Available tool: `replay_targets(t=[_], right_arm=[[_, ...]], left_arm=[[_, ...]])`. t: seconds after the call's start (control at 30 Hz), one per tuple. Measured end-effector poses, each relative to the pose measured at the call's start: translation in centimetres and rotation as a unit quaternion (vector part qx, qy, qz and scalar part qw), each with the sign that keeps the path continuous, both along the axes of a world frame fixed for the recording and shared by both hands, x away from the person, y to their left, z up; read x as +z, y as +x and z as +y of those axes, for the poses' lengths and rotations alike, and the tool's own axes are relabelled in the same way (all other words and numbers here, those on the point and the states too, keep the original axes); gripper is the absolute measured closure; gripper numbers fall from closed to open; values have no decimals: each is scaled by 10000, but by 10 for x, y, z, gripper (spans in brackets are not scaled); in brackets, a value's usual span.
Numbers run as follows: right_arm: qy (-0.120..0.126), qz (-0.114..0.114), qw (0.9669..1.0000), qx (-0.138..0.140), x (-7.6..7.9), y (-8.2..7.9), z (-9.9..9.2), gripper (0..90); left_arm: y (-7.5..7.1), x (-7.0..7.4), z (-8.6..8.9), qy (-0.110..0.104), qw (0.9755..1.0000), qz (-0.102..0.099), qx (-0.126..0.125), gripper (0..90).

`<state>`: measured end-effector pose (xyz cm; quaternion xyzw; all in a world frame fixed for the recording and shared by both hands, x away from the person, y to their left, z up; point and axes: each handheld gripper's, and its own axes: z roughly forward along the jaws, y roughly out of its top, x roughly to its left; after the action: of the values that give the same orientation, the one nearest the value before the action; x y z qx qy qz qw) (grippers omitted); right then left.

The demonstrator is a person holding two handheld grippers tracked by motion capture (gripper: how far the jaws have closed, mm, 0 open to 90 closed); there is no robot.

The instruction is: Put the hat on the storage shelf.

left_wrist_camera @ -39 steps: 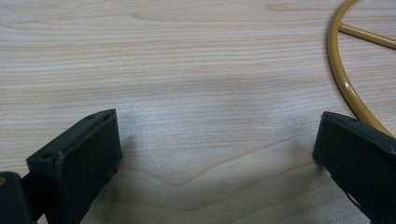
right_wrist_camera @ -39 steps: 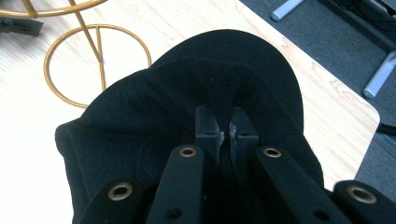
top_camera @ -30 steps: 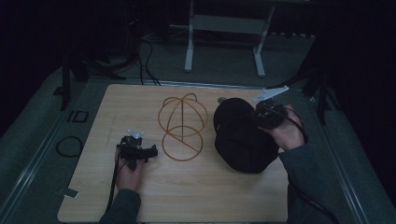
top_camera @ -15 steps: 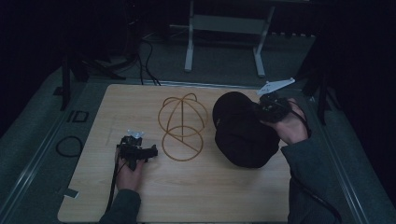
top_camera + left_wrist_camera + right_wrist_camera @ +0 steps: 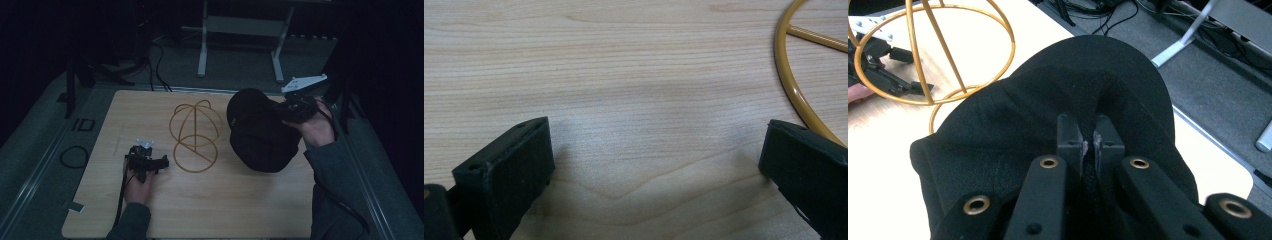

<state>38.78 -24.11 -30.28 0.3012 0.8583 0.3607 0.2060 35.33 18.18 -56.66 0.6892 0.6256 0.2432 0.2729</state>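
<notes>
Wooden tabletop holds my gold wire stand, with my spread left tongs just beside it while my right tongs pinch the black cap at the right.

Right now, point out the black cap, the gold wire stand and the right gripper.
black cap (image 5: 257, 137), high view, crown fabric.
gold wire stand (image 5: 194, 161), high view, base ring's crossbar.
right gripper (image 5: 1090, 142), right gripper view, between the tips pinching the cap.

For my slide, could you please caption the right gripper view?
Right gripper pinching a fold of the black cap beside the gold wire stand.
</notes>
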Motion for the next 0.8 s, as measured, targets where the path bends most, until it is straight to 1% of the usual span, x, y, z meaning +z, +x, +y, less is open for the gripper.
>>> replay_targets(t=[0.07, 0.23, 0.3, 0.43, 0.63, 0.8], right_arm=[[17, -22, 10000, 4, 2, 0, 0, 855], [198, -71, 9998, 31, 7, 2, -2, 856], [233, -91, 9997, 51, 9, 3, -3, 856], [272, -118, 9995, 68, 12, 3, -1, 856], [237, -136, 9996, 112, 15, 3, 3, 856], [274, -196, 9993, 149, 19, 3, 6, 856]], left_arm=[[0, 0, 0, -1, 10000, -1, 0, 7], [0, 0, 0, 0, 10000, -2, 1, 7], [0, 0, 0, -1, 10000, -2, 2, 7], [0, 0, 0, 1, 10000, -2, 1, 7], [0, 0, 0, 0, 10000, -3, 1, 7], [0, 0, 0, 0, 10000, -1, 0, 7]])
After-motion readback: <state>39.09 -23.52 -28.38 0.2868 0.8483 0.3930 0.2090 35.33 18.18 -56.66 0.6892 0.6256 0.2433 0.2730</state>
